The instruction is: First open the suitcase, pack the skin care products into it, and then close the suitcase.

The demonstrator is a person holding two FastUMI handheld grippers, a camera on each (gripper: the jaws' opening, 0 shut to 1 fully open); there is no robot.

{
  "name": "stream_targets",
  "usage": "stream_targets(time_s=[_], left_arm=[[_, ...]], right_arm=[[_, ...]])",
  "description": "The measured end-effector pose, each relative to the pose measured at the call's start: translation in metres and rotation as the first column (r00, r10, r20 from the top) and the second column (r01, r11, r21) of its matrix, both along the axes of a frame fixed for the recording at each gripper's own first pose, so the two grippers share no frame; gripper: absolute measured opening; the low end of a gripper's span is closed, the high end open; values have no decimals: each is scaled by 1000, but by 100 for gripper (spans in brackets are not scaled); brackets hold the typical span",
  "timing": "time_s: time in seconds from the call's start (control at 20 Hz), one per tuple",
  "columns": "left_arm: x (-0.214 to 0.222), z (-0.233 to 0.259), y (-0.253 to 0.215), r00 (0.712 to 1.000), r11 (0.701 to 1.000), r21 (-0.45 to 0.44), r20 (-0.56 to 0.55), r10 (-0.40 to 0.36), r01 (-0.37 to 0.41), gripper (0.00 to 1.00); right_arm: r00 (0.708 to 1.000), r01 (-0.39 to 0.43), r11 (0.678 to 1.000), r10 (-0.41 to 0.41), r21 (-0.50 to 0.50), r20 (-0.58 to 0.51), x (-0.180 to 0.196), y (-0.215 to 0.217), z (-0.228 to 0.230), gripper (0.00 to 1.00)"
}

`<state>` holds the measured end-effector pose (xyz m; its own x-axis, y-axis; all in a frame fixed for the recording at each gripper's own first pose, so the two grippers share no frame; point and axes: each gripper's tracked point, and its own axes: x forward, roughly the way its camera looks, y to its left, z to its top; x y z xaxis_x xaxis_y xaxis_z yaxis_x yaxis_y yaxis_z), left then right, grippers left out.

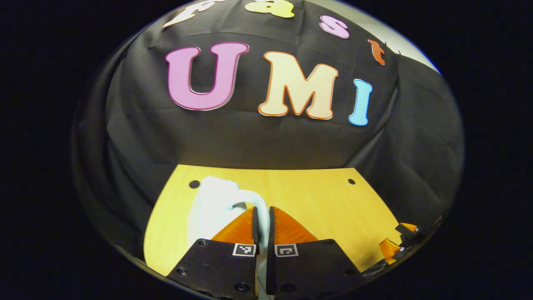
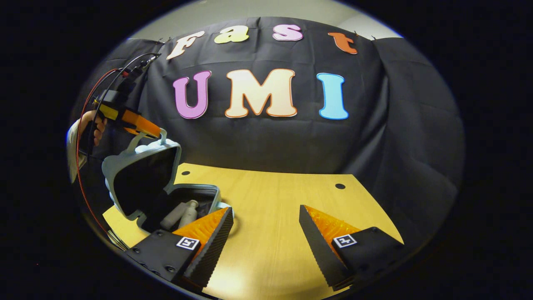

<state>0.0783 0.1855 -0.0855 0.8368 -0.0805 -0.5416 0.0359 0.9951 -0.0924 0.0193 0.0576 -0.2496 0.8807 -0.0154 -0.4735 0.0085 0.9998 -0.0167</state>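
I see the yellow wooden table (image 2: 275,216) against the black cloth wall, and at its left end in the right gripper view the pale blue hard-shell suitcase (image 2: 125,166) stands open, its lid (image 2: 141,183) raised nearly upright over the dark-lined base (image 2: 195,198). My left gripper (image 2: 152,132), held in a hand (image 2: 92,127), has its orange fingers pinched together on the lid's light handle (image 1: 250,200); the left gripper view shows that loop clamped between the pads. Two grey skin care bottles (image 2: 181,213) lie side by side inside the base. My right gripper (image 2: 264,216) hovers over bare table just beside the case, fingers spread wide, holding nothing.
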Motion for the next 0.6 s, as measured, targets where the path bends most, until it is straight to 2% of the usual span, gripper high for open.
stream_targets(time_s=[0.2, 0.4, 0.45, 0.5, 0.6], left_arm=[[10, -39, -43, 996, 998, -10, -63, -68, 68, 2], [12, -90, -78, 985, 994, -59, -145, -96, 88, 2], [10, -105, -85, 979, 994, -46, -173, -107, 101, 2], [10, -118, -91, 975, 993, -32, -189, -116, 112, 6], [9, -141, -101, 968, 992, -13, -216, -126, 126, 2]], right_arm=[[999, 48, 999, -48, -19, -2, -8, -28, 1, 100], [997, 76, 997, -77, -31, -23, -19, -45, -4, 100], [996, 81, 996, -82, -32, -29, -22, -48, -5, 100], [996, 84, 996, -85, -35, -35, -24, -51, -6, 100], [995, 89, 995, -91, -44, -43, -28, -57, -7, 100]])
